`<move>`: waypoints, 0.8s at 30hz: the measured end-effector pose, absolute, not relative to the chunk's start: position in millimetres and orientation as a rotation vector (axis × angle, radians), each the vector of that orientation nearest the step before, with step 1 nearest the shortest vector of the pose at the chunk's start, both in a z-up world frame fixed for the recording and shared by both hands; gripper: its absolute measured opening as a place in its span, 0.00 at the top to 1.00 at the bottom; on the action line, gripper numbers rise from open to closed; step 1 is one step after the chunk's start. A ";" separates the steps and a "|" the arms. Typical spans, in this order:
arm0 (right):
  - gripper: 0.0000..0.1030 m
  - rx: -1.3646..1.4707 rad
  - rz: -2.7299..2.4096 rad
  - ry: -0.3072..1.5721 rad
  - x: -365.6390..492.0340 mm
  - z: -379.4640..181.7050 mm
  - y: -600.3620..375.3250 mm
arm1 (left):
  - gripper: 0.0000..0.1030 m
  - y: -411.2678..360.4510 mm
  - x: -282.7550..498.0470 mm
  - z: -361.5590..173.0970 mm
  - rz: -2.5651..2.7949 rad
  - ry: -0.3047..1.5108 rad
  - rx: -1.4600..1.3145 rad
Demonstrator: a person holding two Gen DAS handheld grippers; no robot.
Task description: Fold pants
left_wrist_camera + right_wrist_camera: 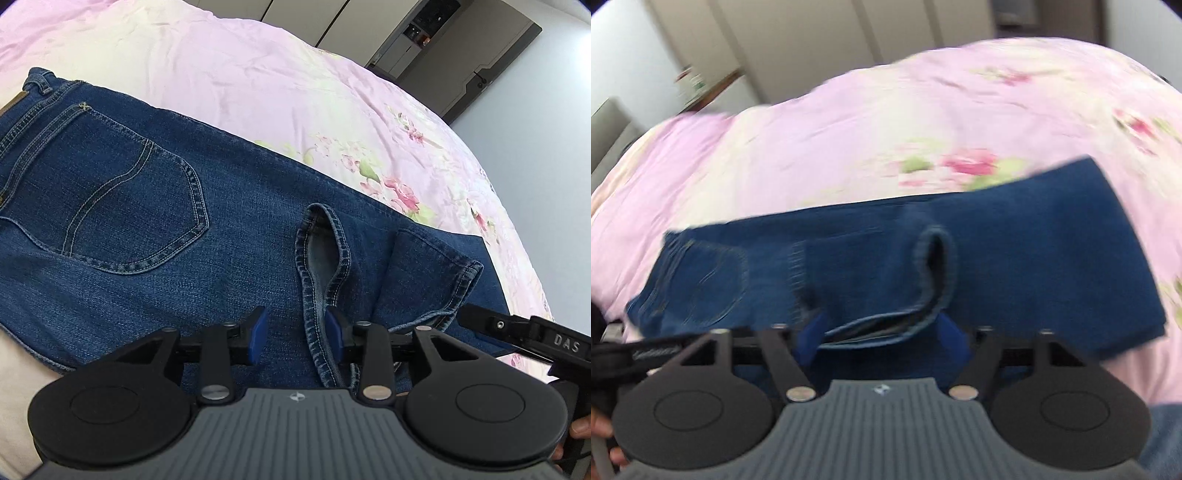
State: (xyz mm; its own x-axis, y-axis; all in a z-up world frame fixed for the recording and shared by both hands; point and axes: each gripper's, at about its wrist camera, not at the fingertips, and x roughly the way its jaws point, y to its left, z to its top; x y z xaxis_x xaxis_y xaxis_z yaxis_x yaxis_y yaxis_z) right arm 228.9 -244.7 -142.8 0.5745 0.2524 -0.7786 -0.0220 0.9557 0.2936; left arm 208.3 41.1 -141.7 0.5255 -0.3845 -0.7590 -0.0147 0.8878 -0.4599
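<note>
Both grippers — left gripper (pixel 297 338) and right gripper (pixel 882 332) — stand parted, seemingly gripping nothing, over the jeans (pixel 129 229); beside the back pocket (pixel 122 192) the looped hem (pixel 325 254) could spring open, spoiling the fold.

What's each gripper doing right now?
Left gripper: open, pads clear of the jeans.
Right gripper: open, a leg hem lies loose between its jaws.
</note>
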 end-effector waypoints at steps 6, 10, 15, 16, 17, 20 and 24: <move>0.31 0.460 0.180 0.972 253.9 -170.0 -272.5 | 0.60 33.6 210.2 -141.1 -0.222 0.984 -0.402; 0.31 0.404 0.384 0.947 262.0 -163.6 -225.6 | 0.60 36.9 208.3 -137.1 -0.178 0.958 -0.387; 0.32 0.334 0.558 0.863 255.7 -143.5 -188.9 | 0.60 46.2 204.2 -134.4 -0.148 0.943 -0.407; 0.32 0.308 0.542 0.858 253.8 -142.1 -188.4 | 0.60 47.0 203.5 -134.7 -0.144 0.942 -0.410; 0.32 0.282 0.521 0.855 250.2 -141.0 -190.6 | 0.60 47.3 202.5 -134.9 -0.141 0.945 -0.412; 0.34 0.262 0.507 0.897 243.7 -148.5 -194.5 | 0.60 45.7 202.2 -135.4 -0.147 0.950 -0.412; 0.48 0.222 0.540 0.971 236.4 -169.2 -180.8 | 0.60 41.1 204.4 -136.3 -0.149 0.958 -0.407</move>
State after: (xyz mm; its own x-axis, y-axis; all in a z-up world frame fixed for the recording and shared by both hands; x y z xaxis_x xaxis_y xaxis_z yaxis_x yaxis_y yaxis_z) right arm 236.4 -180.8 -169.2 0.4459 0.5282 -0.7226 -0.3351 0.8471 0.4125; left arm 204.4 41.1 -136.3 0.5719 -0.3008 -0.7632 -0.0542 0.9144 -0.4011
